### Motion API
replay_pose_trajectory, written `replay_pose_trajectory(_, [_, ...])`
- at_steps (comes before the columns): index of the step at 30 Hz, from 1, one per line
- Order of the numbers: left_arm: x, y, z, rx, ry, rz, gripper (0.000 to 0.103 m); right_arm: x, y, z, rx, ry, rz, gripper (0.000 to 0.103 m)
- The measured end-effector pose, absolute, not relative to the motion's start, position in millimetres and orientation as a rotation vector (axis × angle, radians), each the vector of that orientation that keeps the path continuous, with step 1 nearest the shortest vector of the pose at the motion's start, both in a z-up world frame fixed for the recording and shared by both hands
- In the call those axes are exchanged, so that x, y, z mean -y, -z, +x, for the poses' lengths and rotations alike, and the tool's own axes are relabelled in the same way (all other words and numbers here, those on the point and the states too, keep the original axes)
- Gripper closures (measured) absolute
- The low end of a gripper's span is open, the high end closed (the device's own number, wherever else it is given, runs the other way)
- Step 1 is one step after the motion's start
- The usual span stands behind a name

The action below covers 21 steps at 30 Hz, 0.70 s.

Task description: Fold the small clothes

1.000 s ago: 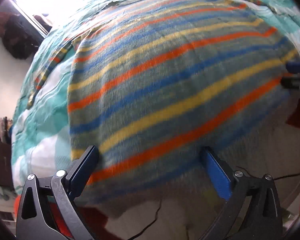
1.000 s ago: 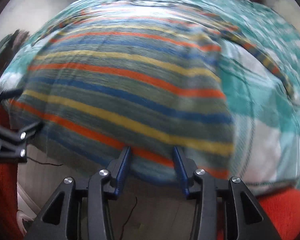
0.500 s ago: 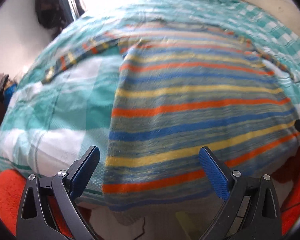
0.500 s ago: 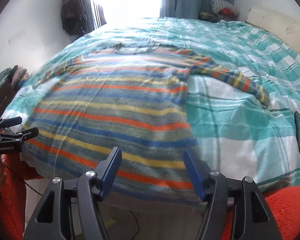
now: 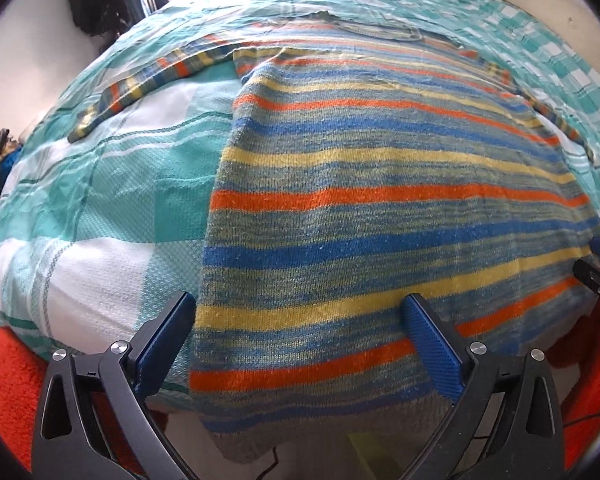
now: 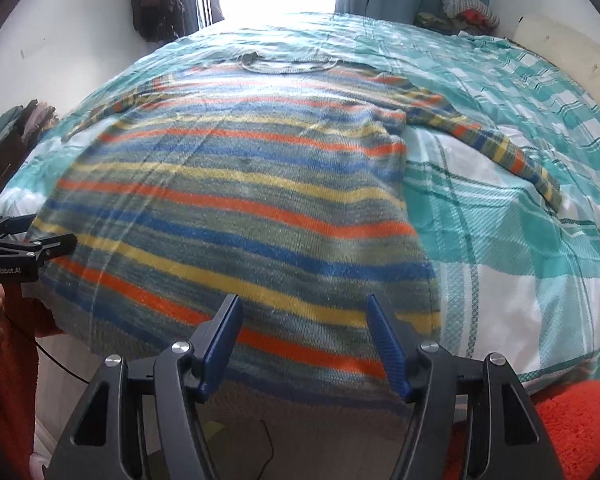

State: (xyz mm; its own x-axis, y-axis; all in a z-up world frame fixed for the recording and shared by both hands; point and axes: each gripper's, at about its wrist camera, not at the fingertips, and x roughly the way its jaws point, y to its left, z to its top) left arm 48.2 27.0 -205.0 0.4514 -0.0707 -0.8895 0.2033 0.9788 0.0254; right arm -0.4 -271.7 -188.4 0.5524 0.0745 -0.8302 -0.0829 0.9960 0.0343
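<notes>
A striped knit sweater in orange, blue, yellow and grey-green lies flat, front side down or up I cannot tell, on the bed, collar far, hem hanging over the near edge. It also shows in the right wrist view. Both sleeves are spread out: the left sleeve and the right sleeve. My left gripper is open and empty above the hem's left corner. My right gripper is open and empty above the hem's right part. Each gripper shows at the other view's edge.
The bed has a teal and white checked cover, also in the right wrist view. An orange fluffy fabric lies below the bed edge. Clothes hang on the wall. A cable lies on the floor.
Both grippers have pulled back and up from the hem; the right one opened wider. The sweater now lies spread flat, with more of the bed in view.
</notes>
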Motion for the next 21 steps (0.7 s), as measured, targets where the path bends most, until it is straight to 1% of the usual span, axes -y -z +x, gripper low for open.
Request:
replay_pose_trajectory(8, [-35.2, 195.5, 43.4, -1.092, 0.177, 0.088, 0.001, 277.5, 185.3, -2.1, -0.970, -0.094, 0.029, 0.039])
replay_pose_trajectory(12, [-58.2, 173.0, 40.5, -1.010, 0.137, -0.015, 0.001, 297.9, 167.8, -7.1, -0.901, -0.099, 0.157, 0.039])
replay_pose_trajectory(16, [-87.0, 165.0, 46.6, -0.964, 0.031, -0.095, 0.001, 362.1, 150.2, 9.3, -0.842, -0.085, 0.389, 0.039])
replay_pose_trajectory(18, [-96.4, 167.1, 50.4, -0.970, -0.003, -0.127, 0.001, 400.3, 144.2, 25.5, -0.825, -0.034, 0.440, 0.039])
replay_pose_trajectory(21, [-103.5, 174.2, 55.4, -0.995, -0.041, -0.151, 0.001, 490.5, 141.9, 57.4, -0.794, 0.081, 0.599, 0.039])
